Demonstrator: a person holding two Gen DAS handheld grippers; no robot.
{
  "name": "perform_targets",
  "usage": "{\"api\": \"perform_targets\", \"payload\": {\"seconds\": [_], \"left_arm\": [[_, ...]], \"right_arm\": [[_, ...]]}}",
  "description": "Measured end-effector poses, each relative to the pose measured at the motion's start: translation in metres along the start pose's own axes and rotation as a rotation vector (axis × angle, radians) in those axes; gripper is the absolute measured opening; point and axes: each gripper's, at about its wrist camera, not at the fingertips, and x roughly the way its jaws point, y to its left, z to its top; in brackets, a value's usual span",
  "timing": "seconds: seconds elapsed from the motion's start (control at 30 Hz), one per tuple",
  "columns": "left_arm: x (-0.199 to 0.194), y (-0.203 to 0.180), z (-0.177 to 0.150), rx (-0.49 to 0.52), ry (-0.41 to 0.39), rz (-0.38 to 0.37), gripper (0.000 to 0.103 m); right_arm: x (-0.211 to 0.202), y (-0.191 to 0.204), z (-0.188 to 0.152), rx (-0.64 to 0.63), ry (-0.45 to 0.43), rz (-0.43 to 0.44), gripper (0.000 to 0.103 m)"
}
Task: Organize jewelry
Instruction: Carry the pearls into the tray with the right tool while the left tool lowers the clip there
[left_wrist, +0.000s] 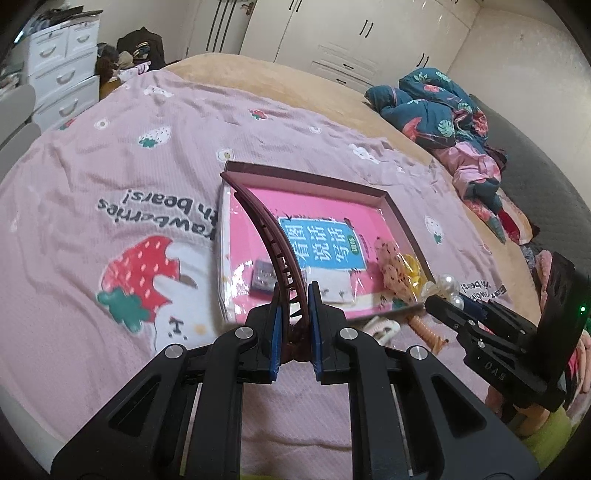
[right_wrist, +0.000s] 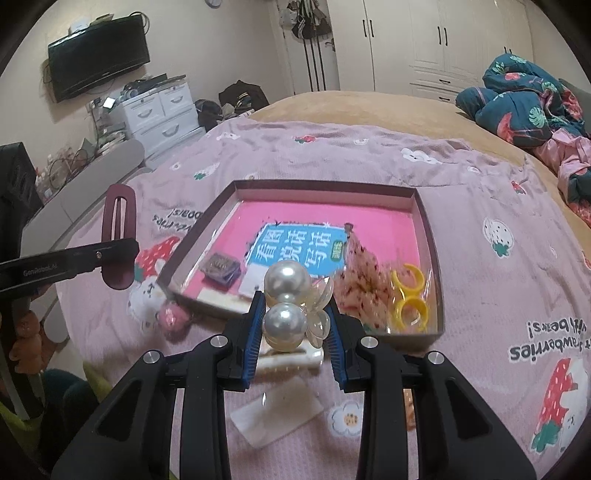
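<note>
My left gripper (left_wrist: 294, 295) is shut on a long dark maroon hair clip (left_wrist: 264, 225), held above the bed; the clip also shows in the right wrist view (right_wrist: 118, 236). My right gripper (right_wrist: 295, 306) is shut on a pearl hair clip (right_wrist: 286, 295) with clear petals, held just in front of the tray's near edge. The shallow brown tray (right_wrist: 424, 218) lies on the pink blanket over a pink book (right_wrist: 369, 229). In it lie a small dark brooch (right_wrist: 219, 266), a speckled pink scrunchie (right_wrist: 364, 280) and yellow rings (right_wrist: 410, 295).
On the blanket near the tray lie a white hair clip (right_wrist: 291, 360), a pink bobble (right_wrist: 170, 317), a white card (right_wrist: 280, 413) and an orange coil tie (left_wrist: 428, 330). A crumpled dark floral quilt (right_wrist: 532, 99) lies at the bed's far right. White drawers (right_wrist: 162, 110) stand left.
</note>
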Motion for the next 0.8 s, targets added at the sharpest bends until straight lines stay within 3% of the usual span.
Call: {"api": "perform_targets", "payload": {"seconds": [0.43,0.8], "left_arm": [[0.029,-0.007,0.04,0.011,0.049,-0.012,0.006],[0.073,-0.021,0.059,0.031,0.107,-0.042,0.006]], "right_arm": [[0.012,-0.025,0.041,0.053,-0.031,-0.029,0.03],[0.027,-0.054,0.052,0.087,-0.016,-0.066,0.03]]}}
